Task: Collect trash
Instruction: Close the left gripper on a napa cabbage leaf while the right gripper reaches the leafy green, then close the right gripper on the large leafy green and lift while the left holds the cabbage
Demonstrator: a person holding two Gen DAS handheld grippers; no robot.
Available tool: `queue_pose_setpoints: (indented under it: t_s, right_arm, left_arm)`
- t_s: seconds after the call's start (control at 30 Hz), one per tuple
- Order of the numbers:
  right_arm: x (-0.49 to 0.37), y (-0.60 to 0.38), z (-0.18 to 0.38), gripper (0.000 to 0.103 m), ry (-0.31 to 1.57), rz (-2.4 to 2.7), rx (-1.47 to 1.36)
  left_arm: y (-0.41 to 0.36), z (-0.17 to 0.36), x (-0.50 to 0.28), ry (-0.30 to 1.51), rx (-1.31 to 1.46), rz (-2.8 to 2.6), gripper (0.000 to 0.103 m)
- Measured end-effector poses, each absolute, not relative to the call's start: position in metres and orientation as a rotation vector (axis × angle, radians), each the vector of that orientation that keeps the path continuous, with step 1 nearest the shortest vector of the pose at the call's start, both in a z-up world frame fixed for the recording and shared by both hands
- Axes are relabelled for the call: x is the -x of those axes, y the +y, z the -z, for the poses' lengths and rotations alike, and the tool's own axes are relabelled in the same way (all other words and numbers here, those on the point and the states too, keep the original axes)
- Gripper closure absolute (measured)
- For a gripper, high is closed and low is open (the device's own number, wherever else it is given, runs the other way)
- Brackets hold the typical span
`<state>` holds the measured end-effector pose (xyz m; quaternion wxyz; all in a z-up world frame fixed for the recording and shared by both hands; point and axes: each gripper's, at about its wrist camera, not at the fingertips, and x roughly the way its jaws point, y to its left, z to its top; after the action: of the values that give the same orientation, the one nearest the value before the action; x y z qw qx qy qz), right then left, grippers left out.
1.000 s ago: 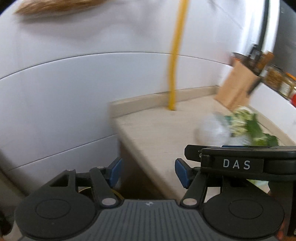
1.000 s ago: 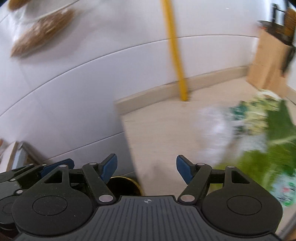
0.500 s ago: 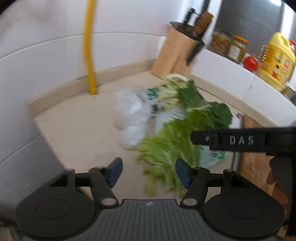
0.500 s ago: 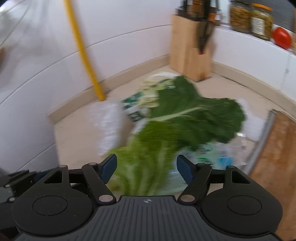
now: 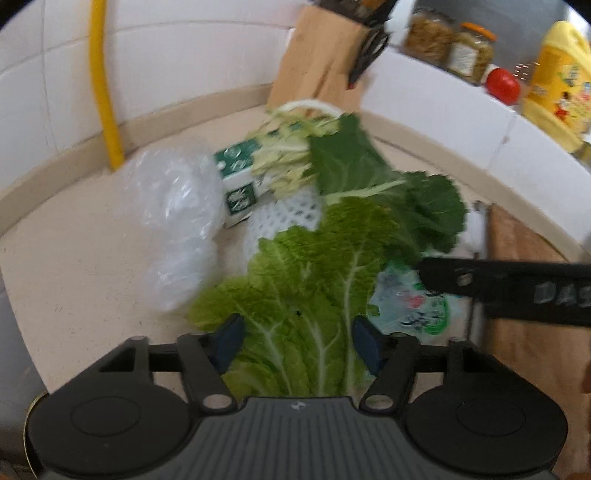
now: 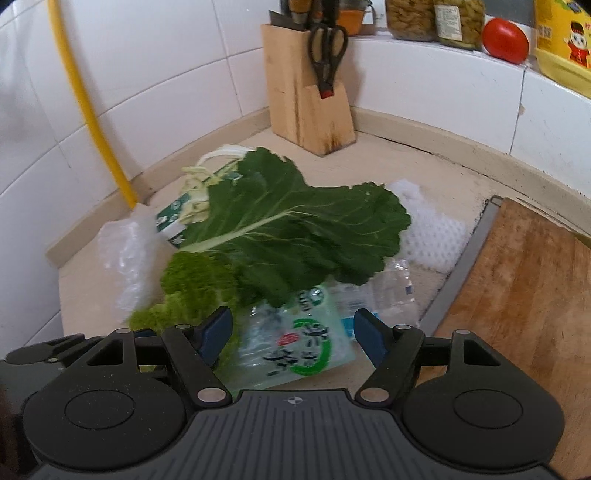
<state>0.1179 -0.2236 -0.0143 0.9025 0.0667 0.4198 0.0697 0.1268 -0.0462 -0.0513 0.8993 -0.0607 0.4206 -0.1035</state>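
A heap of trash lies on the beige counter (image 5: 74, 280). It holds a pale green cabbage leaf (image 5: 306, 280), a dark green leaf (image 6: 295, 229), a crumpled clear plastic bag (image 5: 173, 218), a green-and-white carton (image 5: 238, 177), white foam netting (image 6: 432, 236) and a printed plastic wrapper (image 6: 295, 339). My left gripper (image 5: 297, 341) hangs over the cabbage leaf. Its jaws are closing, the leaf lies between them, and the pads do not press it. My right gripper (image 6: 292, 336) stands open above the printed wrapper without touching it.
A wooden knife block (image 6: 306, 110) with scissors stands in the corner behind the heap. A wooden cutting board (image 6: 524, 280) lies to the right. A yellow pipe (image 6: 92, 122) runs down the tiled wall. Jars, a tomato (image 6: 505, 35) and a yellow bottle (image 6: 561, 33) sit on the ledge.
Both views swung from the white wall and counter edge rightwards and down onto the heap of leaves and wrappers, and closer to it. The left jaws have narrowed slightly.
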Motion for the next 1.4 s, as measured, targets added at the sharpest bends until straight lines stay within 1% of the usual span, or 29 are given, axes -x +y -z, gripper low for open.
queue_pose_setpoints:
  t_s: [0.03,0.1,0.13,0.17,0.2,0.27,0.43,0.47,0.5,0.67,0.77,1.03,1.13,1.23,1.4]
  right_arm:
    - [-0.120,-0.226,0.015,0.025,0.869,-0.146,-0.141]
    - [-0.126,-0.231,0.018,0.025,0.874,-0.153,-0.153]
    - [-0.129,-0.234,0.019,0.025,0.876,-0.158,-0.156]
    - [-0.132,-0.235,0.020,0.025,0.878,-0.162,-0.156]
    - [-0.137,-0.237,0.021,0.025,0.879,-0.167,-0.158]
    - [-0.145,-0.239,0.023,0.025,0.880,-0.179,-0.162]
    - [-0.167,-0.245,0.026,0.024,0.875,-0.172,-0.175]
    - [-0.172,-0.247,0.026,0.021,0.877,-0.169,-0.185]
    - [-0.178,-0.248,0.028,0.019,0.885,-0.168,-0.196]
    - [-0.191,-0.245,0.031,0.017,0.920,-0.153,-0.251]
    - [-0.193,-0.252,0.029,0.014,0.932,-0.145,-0.326]
    - [-0.192,-0.286,0.026,0.007,0.957,-0.166,-0.636]
    - [-0.195,-0.291,0.028,0.006,0.977,-0.189,-0.715]
    - [-0.196,-0.293,0.030,0.003,0.988,-0.176,-0.737]
    - [-0.219,-0.275,0.040,0.004,1.033,-0.133,-0.720]
  left_arm:
    - [-0.046,0.053,-0.127,0.872,0.128,0.215,0.057]
    - [-0.047,0.052,-0.127,0.878,0.103,0.209,0.069]
    - [-0.047,0.051,-0.126,0.886,0.082,0.208,0.074]
    - [-0.045,0.050,-0.125,0.897,0.084,0.204,0.089]
    - [-0.042,0.048,-0.125,0.913,0.100,0.205,0.097]
    - [-0.033,0.041,-0.122,0.925,0.151,0.203,0.098]
    - [-0.020,0.023,-0.104,0.885,0.183,0.195,0.099]
    - [-0.019,0.021,-0.102,0.881,0.189,0.202,0.099]
    - [-0.019,0.021,-0.101,0.880,0.195,0.202,0.099]
    - [-0.016,0.021,-0.089,0.872,0.218,0.231,0.099]
    - [-0.016,0.023,-0.083,0.871,0.224,0.251,0.099]
    - [-0.008,0.023,-0.077,0.863,0.268,0.269,0.099]
    - [-0.006,0.024,-0.076,0.859,0.276,0.270,0.099]
    - [-0.006,0.027,-0.077,0.865,0.280,0.274,0.099]
    - [-0.007,0.031,-0.079,0.882,0.282,0.286,0.099]
